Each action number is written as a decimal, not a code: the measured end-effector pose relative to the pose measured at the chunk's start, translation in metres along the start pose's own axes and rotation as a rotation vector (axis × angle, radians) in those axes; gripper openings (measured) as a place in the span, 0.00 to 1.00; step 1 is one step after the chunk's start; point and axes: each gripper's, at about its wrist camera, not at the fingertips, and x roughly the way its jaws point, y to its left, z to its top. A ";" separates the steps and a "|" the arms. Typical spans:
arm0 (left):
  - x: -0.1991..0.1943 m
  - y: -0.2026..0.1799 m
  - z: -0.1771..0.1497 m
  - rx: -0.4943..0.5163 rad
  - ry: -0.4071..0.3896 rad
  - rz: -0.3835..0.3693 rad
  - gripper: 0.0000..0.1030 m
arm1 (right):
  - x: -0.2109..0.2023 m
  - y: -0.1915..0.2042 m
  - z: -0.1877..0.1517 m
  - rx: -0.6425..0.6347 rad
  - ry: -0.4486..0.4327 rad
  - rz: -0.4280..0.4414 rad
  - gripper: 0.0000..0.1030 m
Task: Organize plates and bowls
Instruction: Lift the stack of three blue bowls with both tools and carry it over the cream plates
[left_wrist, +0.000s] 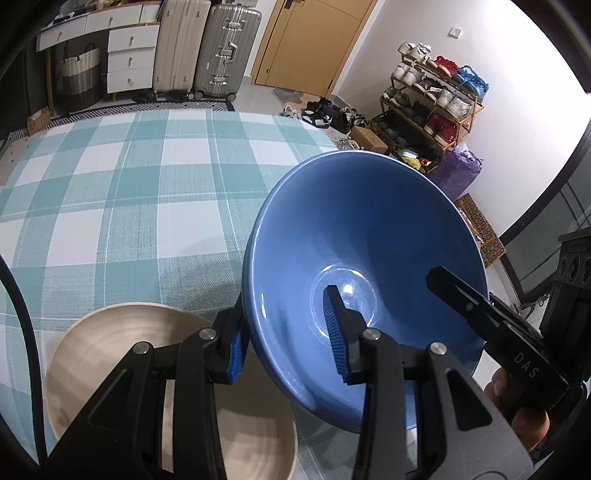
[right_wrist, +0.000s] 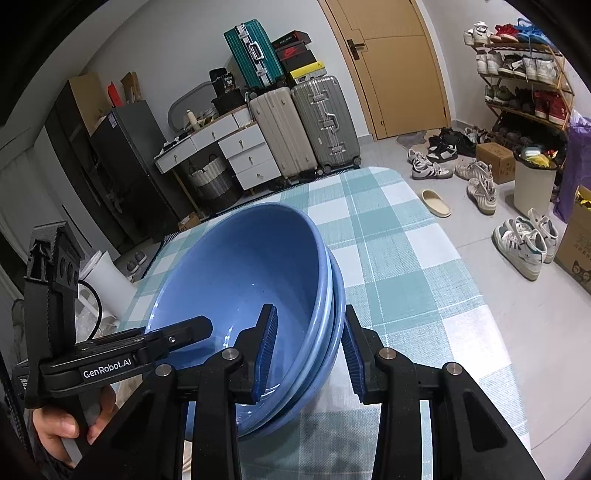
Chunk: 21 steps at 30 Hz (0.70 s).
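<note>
Glossy blue bowls (right_wrist: 236, 280), nested as a stack, hang tilted above the checked tablecloth (left_wrist: 122, 192). A beige ridged bowl (left_wrist: 110, 332) sits upright just beside them.

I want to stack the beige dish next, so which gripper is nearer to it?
Left. The left gripper, clamped on the blue bowls' rim, hangs right above the beige dish. The right gripper grips the bowls' opposite rim, farther from it.

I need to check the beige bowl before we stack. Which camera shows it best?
Left wrist view: the beige bowl sits on the checked tablecloth, low left, partly behind the left gripper. The right wrist view shows none of it; only the blue bowls appear.
</note>
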 end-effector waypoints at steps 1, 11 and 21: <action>-0.004 -0.002 -0.001 0.001 -0.005 0.000 0.33 | -0.004 0.001 0.000 -0.001 -0.006 0.001 0.35; -0.053 -0.011 -0.016 0.002 -0.053 0.007 0.33 | -0.040 0.022 -0.003 -0.034 -0.050 0.000 0.35; -0.105 -0.009 -0.033 -0.004 -0.102 0.039 0.33 | -0.059 0.050 -0.011 -0.071 -0.067 0.022 0.35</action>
